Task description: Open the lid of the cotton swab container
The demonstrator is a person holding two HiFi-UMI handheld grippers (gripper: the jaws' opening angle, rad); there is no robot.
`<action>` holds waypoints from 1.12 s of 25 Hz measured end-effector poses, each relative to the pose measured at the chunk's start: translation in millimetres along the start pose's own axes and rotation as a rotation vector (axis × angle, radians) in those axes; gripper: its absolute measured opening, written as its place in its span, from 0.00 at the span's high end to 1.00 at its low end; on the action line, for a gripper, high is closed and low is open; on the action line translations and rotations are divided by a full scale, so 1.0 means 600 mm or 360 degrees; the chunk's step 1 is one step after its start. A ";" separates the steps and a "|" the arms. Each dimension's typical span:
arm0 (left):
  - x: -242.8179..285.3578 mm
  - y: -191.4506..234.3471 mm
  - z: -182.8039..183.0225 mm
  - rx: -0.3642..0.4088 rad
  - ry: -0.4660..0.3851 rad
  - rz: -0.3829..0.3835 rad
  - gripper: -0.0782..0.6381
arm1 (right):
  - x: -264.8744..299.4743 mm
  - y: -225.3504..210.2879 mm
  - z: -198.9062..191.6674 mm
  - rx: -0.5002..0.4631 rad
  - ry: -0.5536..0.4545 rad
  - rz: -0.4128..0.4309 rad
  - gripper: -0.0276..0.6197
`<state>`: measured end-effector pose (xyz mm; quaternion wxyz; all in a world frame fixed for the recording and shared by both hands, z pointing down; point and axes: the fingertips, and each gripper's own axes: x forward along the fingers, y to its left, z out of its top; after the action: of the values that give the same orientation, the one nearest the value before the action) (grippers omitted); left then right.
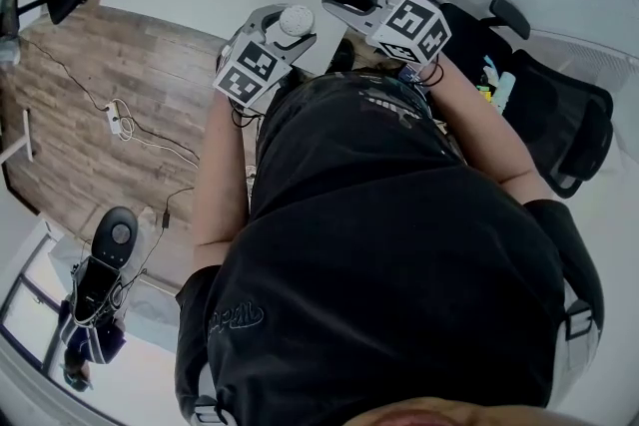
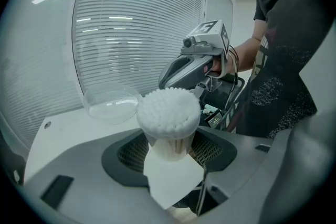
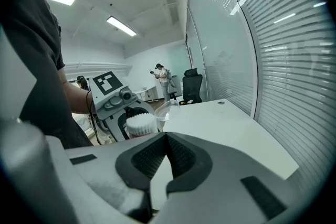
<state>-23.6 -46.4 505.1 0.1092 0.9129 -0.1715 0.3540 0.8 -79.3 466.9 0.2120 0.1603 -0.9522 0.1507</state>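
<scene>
Cotton swab container stands upright, clamped in the left gripper, its clear lid already tipped open sideways. Right gripper, jaws pressed together on nothing, faces it from just beyond.

Two grippers: left gripper, right gripper. One cotton swab container. One clear lid. One table.

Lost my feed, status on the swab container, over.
Left hand-held gripper clamped on cotton swab container. Right hand-held gripper shut, empty. Lid open, swabs exposed. Nothing obstructing.
</scene>
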 end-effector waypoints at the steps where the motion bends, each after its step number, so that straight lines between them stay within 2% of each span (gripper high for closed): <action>1: -0.006 -0.001 -0.005 0.0012 -0.0001 -0.0015 0.52 | 0.004 0.004 0.002 0.0008 -0.0003 -0.0015 0.92; 15: -0.094 0.015 -0.062 0.0134 -0.0017 -0.0152 0.52 | 0.067 0.057 0.052 0.0036 -0.0066 -0.0207 0.92; 28: -0.138 0.021 -0.101 0.0235 -0.0035 -0.0254 0.52 | 0.102 0.101 0.062 0.0089 -0.0090 -0.0340 0.92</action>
<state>-122.8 -19.0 493.2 0.0677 0.9331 -0.0730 0.3457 -87.2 -52.8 448.9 0.1954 0.2709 -0.9307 0.1492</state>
